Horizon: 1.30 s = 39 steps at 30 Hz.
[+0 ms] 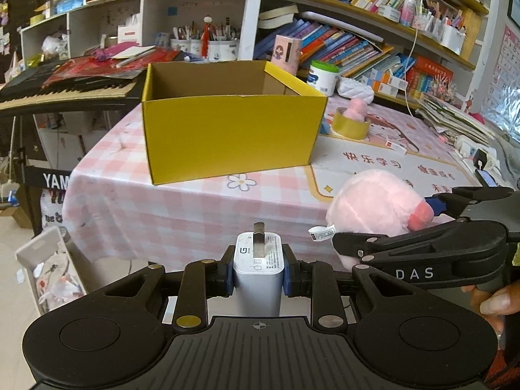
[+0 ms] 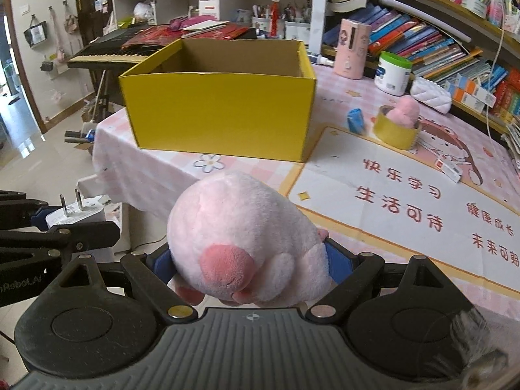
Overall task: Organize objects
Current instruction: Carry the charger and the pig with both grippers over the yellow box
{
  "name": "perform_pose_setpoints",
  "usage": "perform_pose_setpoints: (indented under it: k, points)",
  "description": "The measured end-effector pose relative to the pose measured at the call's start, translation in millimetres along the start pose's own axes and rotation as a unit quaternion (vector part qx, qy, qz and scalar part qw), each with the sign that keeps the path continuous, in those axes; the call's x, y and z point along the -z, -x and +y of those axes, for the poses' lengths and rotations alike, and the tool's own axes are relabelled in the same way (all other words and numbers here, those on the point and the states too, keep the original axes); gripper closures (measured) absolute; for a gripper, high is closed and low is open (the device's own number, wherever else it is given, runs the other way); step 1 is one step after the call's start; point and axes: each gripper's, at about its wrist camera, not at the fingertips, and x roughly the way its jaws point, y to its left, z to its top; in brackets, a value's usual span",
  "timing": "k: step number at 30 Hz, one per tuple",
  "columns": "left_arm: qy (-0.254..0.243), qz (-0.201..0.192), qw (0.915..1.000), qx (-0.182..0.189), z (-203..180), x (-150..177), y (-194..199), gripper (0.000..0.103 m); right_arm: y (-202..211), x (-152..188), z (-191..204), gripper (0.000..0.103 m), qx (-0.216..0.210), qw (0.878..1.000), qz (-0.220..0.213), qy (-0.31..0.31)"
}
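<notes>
Charger and plush toy carried side by side toward the open yellow box

The left gripper (image 1: 258,271) is clamped on a white charger (image 1: 258,260), prongs pointing forward, while the right gripper (image 2: 247,266) squeezes a pink plush toy (image 2: 243,237) between widely spread blue pads; both loads hang off the near edge of the counter (image 2: 390,195). The yellow box (image 2: 221,113) stands open-topped ahead, seemingly the shared destination. A tape roll (image 2: 395,131) with a smaller pink toy (image 2: 404,110) in it and a blue packet (image 2: 356,120) wait beside the box.
</notes>
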Motion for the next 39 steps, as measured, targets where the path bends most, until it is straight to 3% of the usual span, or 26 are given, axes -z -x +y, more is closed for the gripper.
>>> perform_pose_setpoints:
  k: [29, 39]
  points:
    - [0.005, -0.031, 0.9995, 0.002, 18.2, -3.8, 14.5, 0.078, 7.7, -8.1, 26.2, 0.014, -0.003, 1.0, -0.018, 0.022]
    - [0.014, -0.068, 0.9976, 0.001, 25.5, -28.9, 24.6, 0.078, 16.5, -31.7, 14.5, 0.014, 0.014, 0.999, -0.052, -0.005]
